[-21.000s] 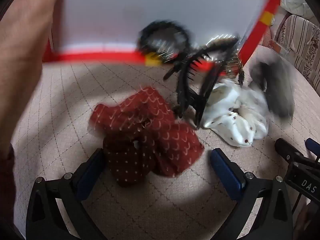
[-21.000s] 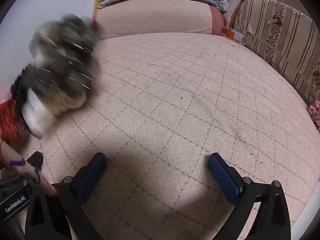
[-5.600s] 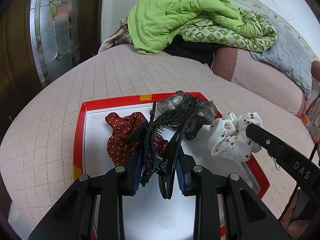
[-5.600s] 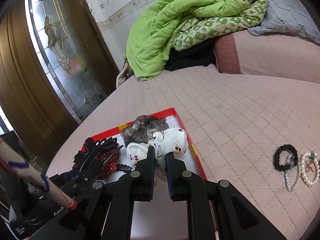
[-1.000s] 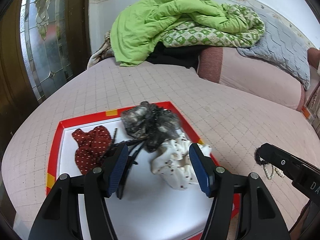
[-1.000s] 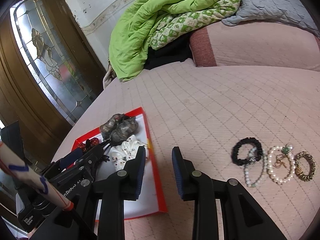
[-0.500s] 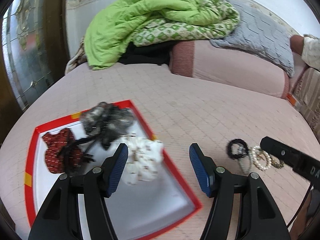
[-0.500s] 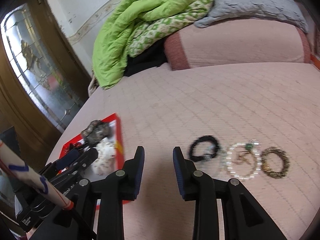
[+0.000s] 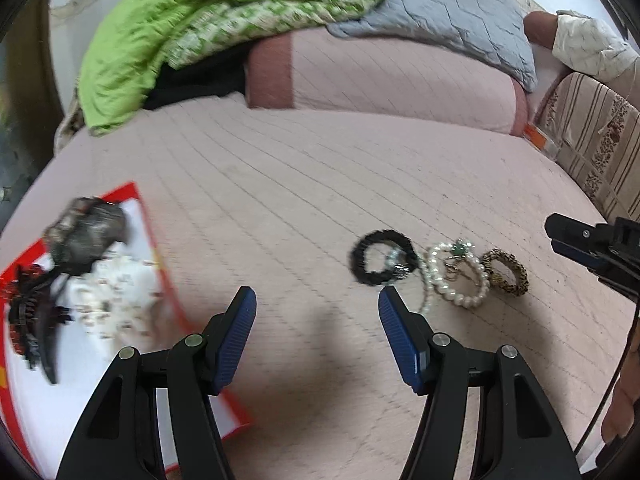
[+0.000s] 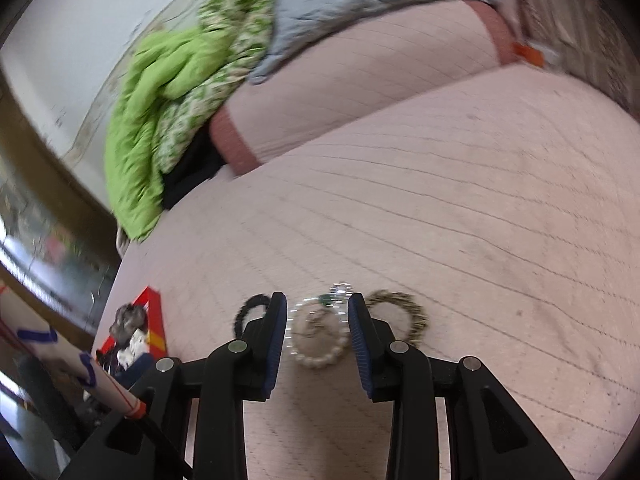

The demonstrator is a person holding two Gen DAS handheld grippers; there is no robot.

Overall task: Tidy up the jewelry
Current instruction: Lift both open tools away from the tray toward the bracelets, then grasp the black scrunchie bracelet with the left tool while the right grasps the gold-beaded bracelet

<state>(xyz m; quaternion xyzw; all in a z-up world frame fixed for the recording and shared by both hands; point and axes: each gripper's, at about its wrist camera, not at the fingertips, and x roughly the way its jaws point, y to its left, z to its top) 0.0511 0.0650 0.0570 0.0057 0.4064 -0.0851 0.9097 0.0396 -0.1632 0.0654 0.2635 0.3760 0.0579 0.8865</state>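
Three rings lie in a row on the pink quilted bed: a black hair tie [image 9: 380, 258], a pearl bracelet [image 9: 456, 280] with a green charm, and a brown-gold bracelet [image 9: 505, 272]. My left gripper [image 9: 316, 300] is open and empty, just short of the black tie. My right gripper [image 10: 317, 304] hovers over the row with its jaws opening. The pearl bracelet [image 10: 318, 336] shows in the gap between them, untouched on the bed. The black tie [image 10: 250, 312] peeks out behind the left finger, and the brown-gold bracelet [image 10: 404, 312] lies right of the right finger.
A red-rimmed white tray [image 9: 168, 280] at the left holds a white scrunchie [image 9: 116, 292], a grey scrunchie [image 9: 86, 232] and a black claw clip [image 9: 36, 320]. A pink bolster [image 9: 380, 80], a green blanket [image 9: 180, 20] and a grey quilt lie at the back.
Both views have swung right, away from the tray and toward the row of bracelets. The right gripper's jaws stand a little wider, and the pearl bracelet now shows between them.
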